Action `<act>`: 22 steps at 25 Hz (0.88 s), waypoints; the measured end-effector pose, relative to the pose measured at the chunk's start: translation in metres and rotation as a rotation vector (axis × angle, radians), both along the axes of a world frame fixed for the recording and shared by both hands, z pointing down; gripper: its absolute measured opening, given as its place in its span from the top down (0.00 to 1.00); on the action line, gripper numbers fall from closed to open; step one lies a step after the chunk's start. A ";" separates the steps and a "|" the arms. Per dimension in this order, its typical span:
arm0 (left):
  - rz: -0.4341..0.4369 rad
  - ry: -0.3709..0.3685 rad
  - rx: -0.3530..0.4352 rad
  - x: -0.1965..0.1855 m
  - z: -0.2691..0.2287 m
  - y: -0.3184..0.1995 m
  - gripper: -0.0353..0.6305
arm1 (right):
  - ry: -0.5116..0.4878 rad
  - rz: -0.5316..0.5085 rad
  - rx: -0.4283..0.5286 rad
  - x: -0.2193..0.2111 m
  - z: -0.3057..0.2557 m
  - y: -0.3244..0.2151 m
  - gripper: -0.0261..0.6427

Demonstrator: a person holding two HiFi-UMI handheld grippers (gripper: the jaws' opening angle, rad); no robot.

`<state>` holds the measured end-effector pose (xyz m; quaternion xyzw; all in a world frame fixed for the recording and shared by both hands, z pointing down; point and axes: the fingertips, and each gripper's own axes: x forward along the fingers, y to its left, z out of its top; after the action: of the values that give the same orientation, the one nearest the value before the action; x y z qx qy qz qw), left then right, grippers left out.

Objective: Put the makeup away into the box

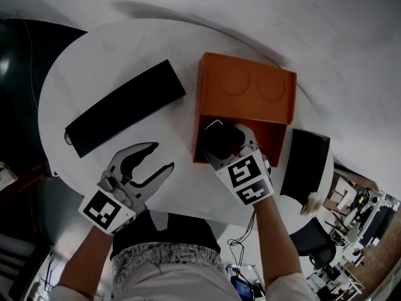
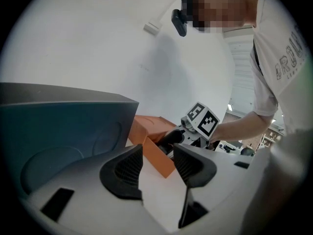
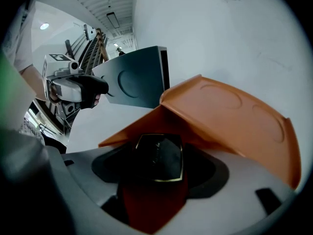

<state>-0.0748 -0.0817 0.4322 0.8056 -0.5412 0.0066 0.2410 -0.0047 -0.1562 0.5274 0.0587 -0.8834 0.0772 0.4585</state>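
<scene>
1. A round white table (image 1: 75,74) carries an orange box (image 1: 277,140) right of its middle. The box's lid (image 1: 247,86) is thrown open and stands up on the side toward the far edge.
2. The right gripper (image 1: 224,143) points steeply down into the box's open compartment, at the corner nearest the person and toward the table's middle.
3. In the right gripper view, its jaws are closed on a black compact (image 3: 159,155) with a thin gold rim, one pad on each side of it.
4. The compact, the makeup piece in play, sits within the box's walls. Whether it touches the box floor cannot be told.
5. The left gripper (image 1: 161,157) lies low over the table near the near edge, left of the box and clear of it.
6. In the left gripper view, its jaws stand wide apart with only bare tabletop between them. The box and the right gripper's marker cube (image 2: 203,120) show beyond.
7. A long black case (image 1: 125,108) lies slantwise on the left half of the table, between the left edge and the box, well apart from both grippers.
8. A second black case (image 1: 304,165) sits at the table's right edge, just beside the box.
</scene>
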 end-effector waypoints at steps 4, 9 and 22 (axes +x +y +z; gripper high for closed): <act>-0.007 0.006 -0.002 -0.001 0.003 0.001 0.63 | 0.006 -0.015 -0.005 0.000 0.005 0.001 0.44; -0.012 0.005 -0.004 -0.001 0.004 0.001 0.63 | 0.009 -0.029 -0.006 -0.001 0.007 0.000 0.44; -0.016 0.007 -0.009 -0.002 0.007 0.002 0.63 | 0.047 -0.051 -0.028 -0.003 0.011 0.003 0.44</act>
<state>-0.0767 -0.0795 0.4395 0.8002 -0.5468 0.0044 0.2463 -0.0076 -0.1533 0.5381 0.0314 -0.8725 0.0764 0.4815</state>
